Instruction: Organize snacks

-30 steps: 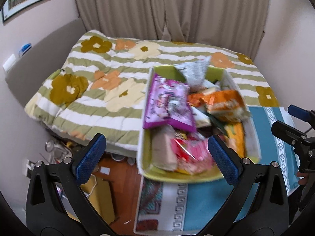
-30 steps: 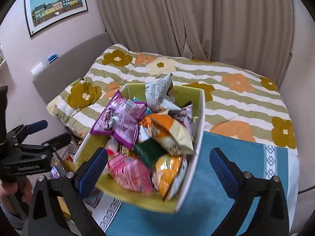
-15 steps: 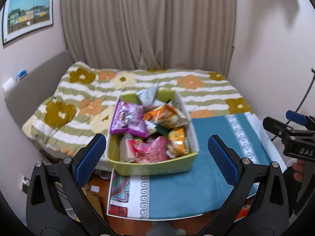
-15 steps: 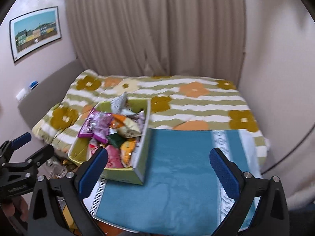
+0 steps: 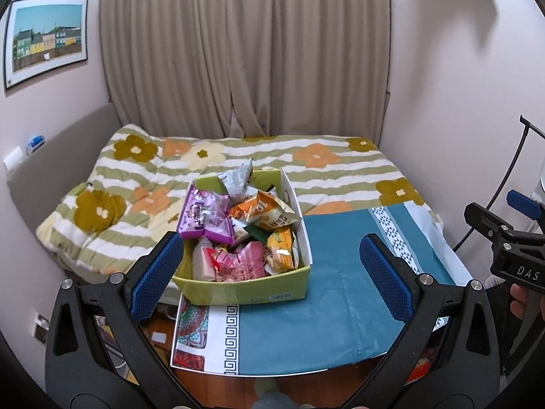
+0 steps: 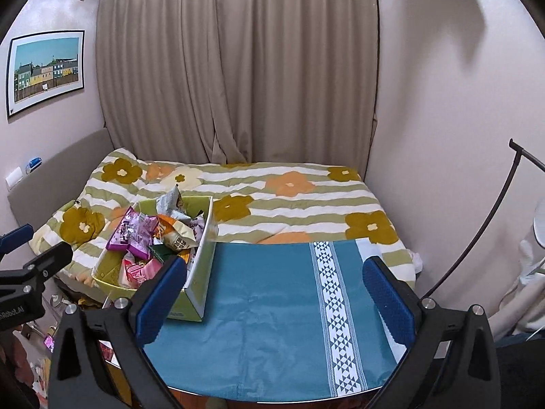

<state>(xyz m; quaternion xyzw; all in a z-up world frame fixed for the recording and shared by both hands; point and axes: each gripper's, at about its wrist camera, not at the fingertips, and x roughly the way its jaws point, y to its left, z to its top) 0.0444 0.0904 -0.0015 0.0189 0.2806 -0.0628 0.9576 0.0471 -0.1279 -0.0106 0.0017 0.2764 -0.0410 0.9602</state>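
Note:
A yellow-green cardboard box (image 5: 252, 288) (image 6: 199, 289) stands on the left part of a teal cloth (image 5: 340, 293) (image 6: 272, 306). It is heaped with snack packets: a purple bag (image 5: 204, 218) (image 6: 131, 233), an orange-and-cream bag (image 5: 269, 213), a silver packet (image 5: 238, 179), pink packets (image 5: 238, 262). My left gripper (image 5: 272, 276) is open, held back from the box front with nothing between its fingers. My right gripper (image 6: 276, 296) is open above the bare teal cloth, to the right of the box.
The cloth covers a low table beside a bed with a striped floral quilt (image 5: 306, 160) (image 6: 289, 187). Curtains (image 5: 238, 51) hang behind; a framed picture (image 5: 46, 39) is on the left wall. Clutter lies on the floor (image 5: 160, 334) at the left. A black stand (image 6: 494, 218) leans at right.
Both grippers have pulled back and up from the box, so it looks smaller and farther. The box now rests flat on the cloth. Both grippers stayed open.

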